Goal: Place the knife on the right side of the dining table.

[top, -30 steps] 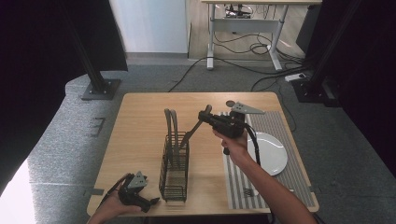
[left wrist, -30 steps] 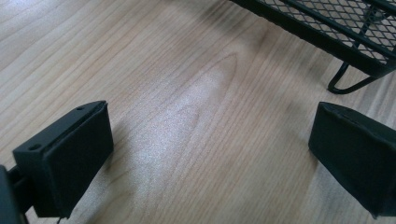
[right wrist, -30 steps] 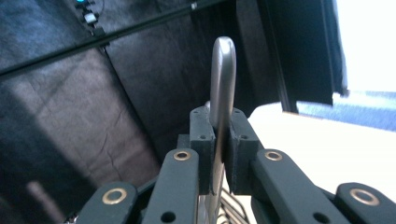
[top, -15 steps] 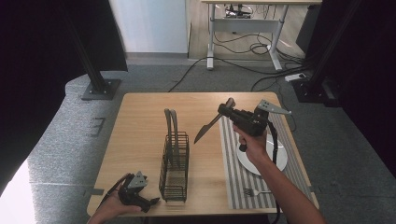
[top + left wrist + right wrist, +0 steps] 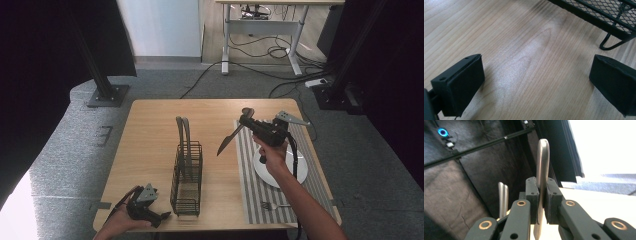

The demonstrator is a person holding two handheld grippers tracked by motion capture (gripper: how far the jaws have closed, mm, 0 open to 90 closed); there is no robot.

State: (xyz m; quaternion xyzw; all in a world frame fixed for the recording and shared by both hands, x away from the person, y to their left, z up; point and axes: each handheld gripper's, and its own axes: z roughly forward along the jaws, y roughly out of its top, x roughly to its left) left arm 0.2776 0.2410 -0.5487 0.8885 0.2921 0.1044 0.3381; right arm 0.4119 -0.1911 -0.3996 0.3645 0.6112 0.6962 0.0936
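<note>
My right gripper [image 5: 245, 122] is shut on a grey table knife [image 5: 231, 136], held in the air over the left edge of the striped placemat [image 5: 250, 185]. The blade slants down to the left, its tip toward the black wire caddy [image 5: 187, 175]. In the right gripper view the knife's handle [image 5: 542, 162] rises out from between the pads of my right gripper [image 5: 541, 202]. My left gripper [image 5: 161, 215] rests at the table's front left, next to the caddy's near end. In the left gripper view my left gripper [image 5: 536, 82] is open over bare wood, with a corner of the caddy [image 5: 609, 15] just ahead.
Two utensil handles [image 5: 182, 131] stand up from the caddy's far end, and these handles [image 5: 502, 197] also show left of the right gripper's pads. A white plate [image 5: 300, 170] and a fork [image 5: 272, 205] lie on the placemat. The wooden table [image 5: 150, 130] is bare on its left.
My right hand has carried the knife to the right and slightly down, from beside the caddy to over the placemat. The left gripper has not moved.
</note>
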